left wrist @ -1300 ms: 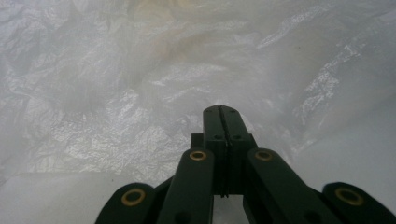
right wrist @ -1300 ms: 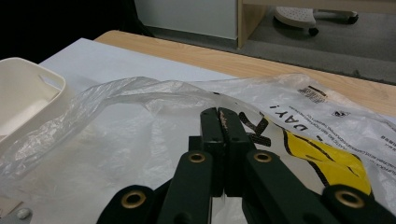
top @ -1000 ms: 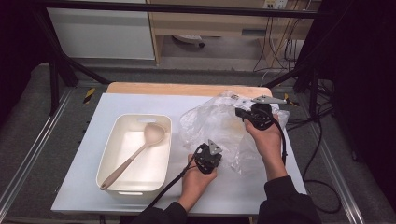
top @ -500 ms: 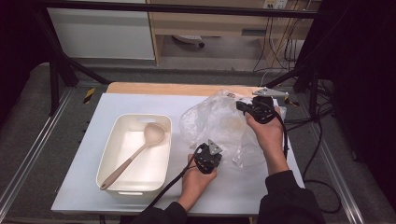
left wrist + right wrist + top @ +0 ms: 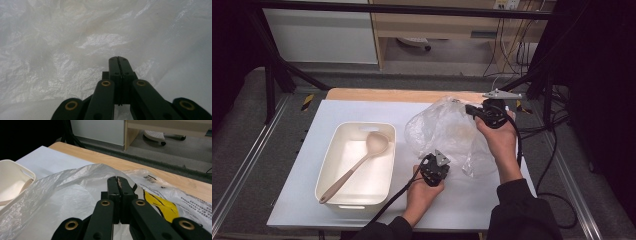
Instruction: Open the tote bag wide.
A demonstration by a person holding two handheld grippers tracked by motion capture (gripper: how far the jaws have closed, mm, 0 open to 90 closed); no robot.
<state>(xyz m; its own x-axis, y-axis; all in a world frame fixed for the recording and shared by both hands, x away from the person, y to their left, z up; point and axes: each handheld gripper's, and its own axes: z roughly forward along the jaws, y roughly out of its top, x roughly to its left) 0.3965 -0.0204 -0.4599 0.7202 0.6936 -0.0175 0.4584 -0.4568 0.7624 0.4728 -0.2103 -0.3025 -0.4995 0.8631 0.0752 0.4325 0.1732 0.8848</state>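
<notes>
Right of centre in the high view, between both hands: plastic bag [image 5: 447, 132], crumpled and puffed up off the counter [image 5: 302, 200].

- Left hand-held gripper [image 5: 436, 159]: at the bag's lower edge, pointing toward the top of the frame into the film. Jaws pressed flat together, apparently with a fold of bag pinched between them.
- Right hand-held gripper [image 5: 470, 109]: at the bag's upper right edge, pointing toward the left of the frame. Jaws likewise shut tight, gripping the rim.
- Bag stretched on a slant from lower middle to upper right, both pinch points on opposite sides of it. Mouth judged to lie between them, so any spreading would run along that slant.
- White tray [image 5: 352, 202] with wooden spoon [image 5: 354, 167] left of the bag and apart from it; spoon's handle running toward the lower left, bowl toward the upper right. Left hand nearer to it.

Left gripper view: closed tips [image 5: 118, 58] against cloudy film [image 5: 62, 50] on every side, no edge to judge by. Right gripper view: closed tips [image 5: 117, 178] right at the raised rim of the bag [image 5: 62, 195], plus yellow-and-black print on the film at lower right, not legible from above.
</notes>
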